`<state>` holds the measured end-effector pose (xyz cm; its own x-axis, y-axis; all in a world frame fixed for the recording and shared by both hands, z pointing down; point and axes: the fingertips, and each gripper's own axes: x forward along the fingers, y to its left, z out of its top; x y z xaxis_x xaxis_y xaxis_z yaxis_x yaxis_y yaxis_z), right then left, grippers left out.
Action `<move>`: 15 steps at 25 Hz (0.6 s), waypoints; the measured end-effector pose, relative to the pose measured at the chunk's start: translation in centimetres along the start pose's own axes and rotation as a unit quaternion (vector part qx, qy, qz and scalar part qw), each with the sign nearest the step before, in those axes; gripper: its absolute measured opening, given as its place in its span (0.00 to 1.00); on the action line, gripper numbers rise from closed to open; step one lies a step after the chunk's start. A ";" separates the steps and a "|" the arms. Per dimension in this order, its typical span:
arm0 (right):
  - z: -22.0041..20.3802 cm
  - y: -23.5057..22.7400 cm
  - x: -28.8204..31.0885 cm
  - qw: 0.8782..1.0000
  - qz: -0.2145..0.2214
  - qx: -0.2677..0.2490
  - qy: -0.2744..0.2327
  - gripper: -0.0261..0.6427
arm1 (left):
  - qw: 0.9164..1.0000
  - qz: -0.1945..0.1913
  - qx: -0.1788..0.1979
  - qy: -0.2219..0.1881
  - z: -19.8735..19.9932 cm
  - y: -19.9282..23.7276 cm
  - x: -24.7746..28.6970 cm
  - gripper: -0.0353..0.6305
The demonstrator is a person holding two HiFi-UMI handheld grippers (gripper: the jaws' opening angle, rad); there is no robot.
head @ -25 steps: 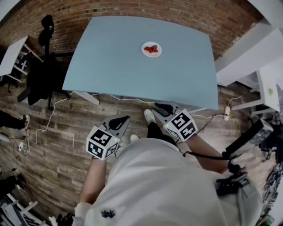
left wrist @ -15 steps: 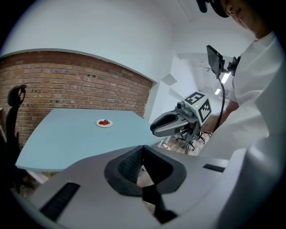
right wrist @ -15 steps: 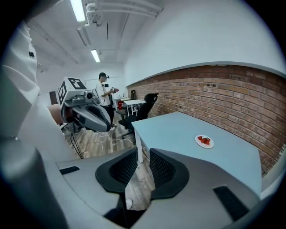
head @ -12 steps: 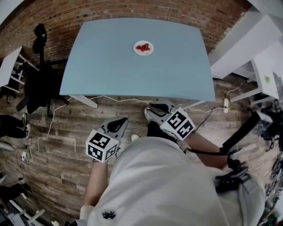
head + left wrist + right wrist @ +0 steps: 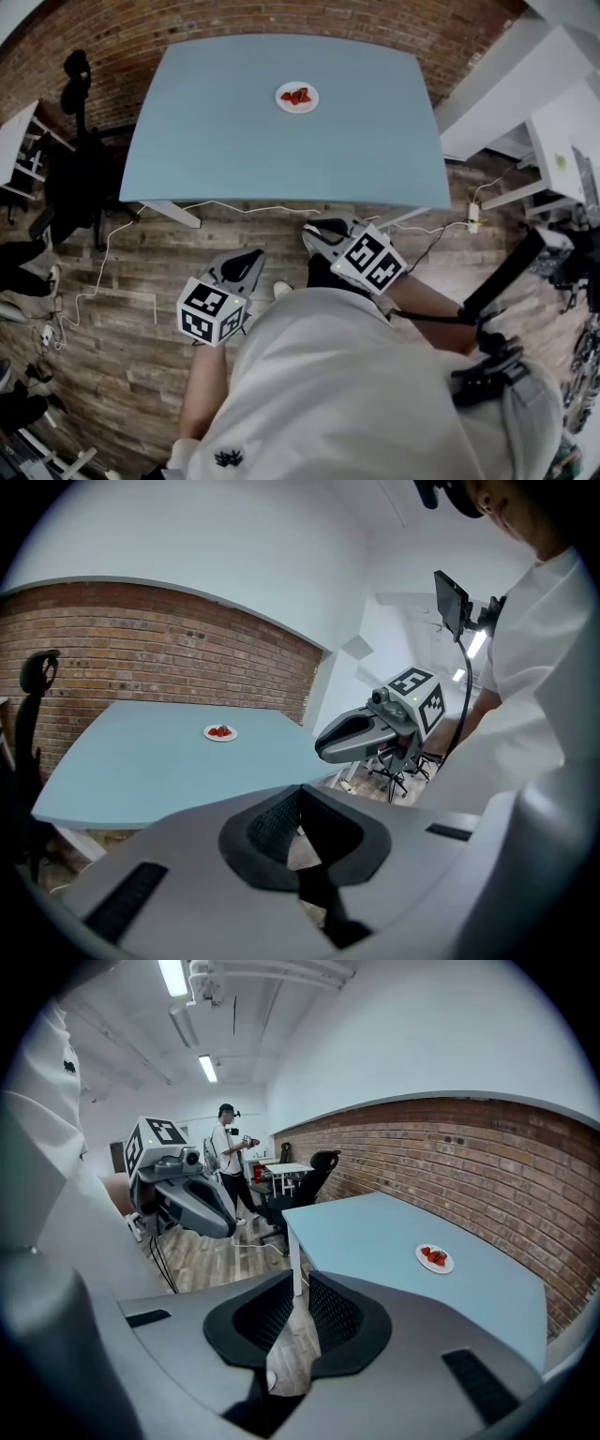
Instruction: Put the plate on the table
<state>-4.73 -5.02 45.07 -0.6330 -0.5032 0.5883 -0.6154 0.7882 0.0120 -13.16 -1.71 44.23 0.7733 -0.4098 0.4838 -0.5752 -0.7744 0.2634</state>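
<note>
Two tongs: both are held low in front of the person's white shirt (image 5: 347,394), over the wood floor (image 5: 141,272) and short of the table's near edge, well apart from the plate.
Left tongs (image 5: 300,789): clenched, with the tips pressed together and nothing caught between them. A marker cube (image 5: 211,312) sits at the back, and they point toward the table.
Right tongs (image 5: 295,1283): the tips stand a thin slit apart and grasp nothing. Floor boards and a white table leg (image 5: 292,1255) show through the slit.
Side by side: each pair of tongs shows in the other's view, level with it and apart from it.
Plate (image 5: 297,97): small, round and white. It rests flat on the table, toward the far side near the brick wall and roughly midway between the left and right edges.
On the plate: a few red food pieces (image 5: 297,96) lie close together in the middle. Whether they are strawberries cannot be told.
Table (image 5: 281,159): the top is pale blue on white legs and carries only the plate.
Brick wall (image 5: 281,23): it runs just behind the table's far edge.
Chair (image 5: 80,173): a black office chair stands off the table's left end.
Cable (image 5: 234,206): a thin white one trails across the floor below the near edge.
Background: another person (image 5: 225,1157) stands far off beside a white desk.
</note>
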 end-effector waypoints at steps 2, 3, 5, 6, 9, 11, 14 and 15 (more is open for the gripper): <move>0.0 0.1 0.1 1.000 0.003 -0.004 0.003 0.13 | 1.000 0.000 -0.003 -0.002 0.0 0.0 0.0 0.06; 0.0 0.2 0.2 1.000 0.004 -0.007 0.004 0.13 | 1.000 0.001 -0.004 -0.003 0.0 0.0 0.0 0.06; 0.2 0.3 0.5 1.000 0.007 -0.011 0.007 0.13 | 1.000 0.003 -0.007 -0.004 -0.1 0.2 -0.1 0.06; 0.2 0.4 0.7 1.000 0.009 -0.012 0.008 0.13 | 1.000 0.004 -0.008 -0.005 -0.2 0.3 -0.2 0.06; 0.4 0.6 1.3 1.000 0.014 -0.014 0.010 0.12 | 1.000 0.006 -0.013 -0.003 -0.5 0.8 -0.3 0.06; 0.4 0.7 1.4 1.000 0.017 -0.015 0.010 0.12 | 1.000 0.008 -0.016 -0.002 -0.7 0.7 -0.3 0.06; 0.1 0.8 1.3 1.000 0.021 -0.018 0.012 0.12 | 1.000 0.010 -0.015 -0.002 -0.6 0.4 -0.2 0.06; 0.1 0.6 1.4 0.999 0.022 -0.020 0.014 0.12 | 1.000 0.010 -0.015 -0.003 -0.5 0.6 -0.1 0.06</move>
<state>-6.08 -5.27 45.82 -0.6458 -0.4574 0.6114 -0.5675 0.8232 0.0164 -13.73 -1.85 44.73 0.7630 -0.4275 0.4849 -0.5981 -0.7515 0.2784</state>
